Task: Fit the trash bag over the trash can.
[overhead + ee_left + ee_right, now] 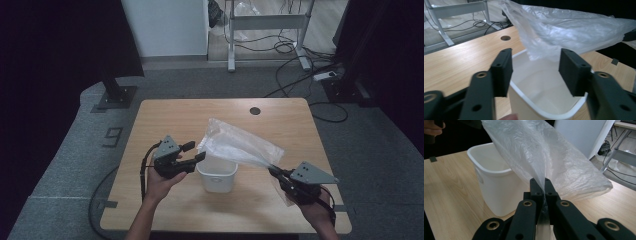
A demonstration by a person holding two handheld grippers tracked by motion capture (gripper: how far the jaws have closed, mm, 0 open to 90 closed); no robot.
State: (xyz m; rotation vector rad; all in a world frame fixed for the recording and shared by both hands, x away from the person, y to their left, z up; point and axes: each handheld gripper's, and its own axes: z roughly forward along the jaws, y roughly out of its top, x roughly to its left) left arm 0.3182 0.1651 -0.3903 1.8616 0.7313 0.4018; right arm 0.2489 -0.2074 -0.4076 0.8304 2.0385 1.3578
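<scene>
The right gripper (544, 185) is pinching a gathered edge of the clear plastic bag (541, 152), its jaws closed flat on the film so that the plastic is fanning up and away from them. In the high view this right gripper (274, 171) is sitting low near the front right of the wooden table (165, 117), with the bag (240, 142) stretching from it up and leftward over the small white bin (217, 177). The bin is standing upright near the middle front of the table, and its inside looks bare, with no liner seated in it.

The left gripper (535, 73) is standing with its jaws wide apart, gripping nothing, and is pointing at the near rim of the bin (549, 113) with the loose end of the bag (564, 30) hanging just beyond its pads. In the high view the left gripper (192, 152) is hovering just beside the bin's left rim and close to the bag's free end.

The step in hand seems to be lining the bin: one side of the bag is being held taut while the other side is waiting to be caught. The next move probably calls for the left gripper closing on the free edge of the bag's mouth, then both spreading the opening and lowering it over the rim. I cannot tell which end of the bag is the open one.
</scene>
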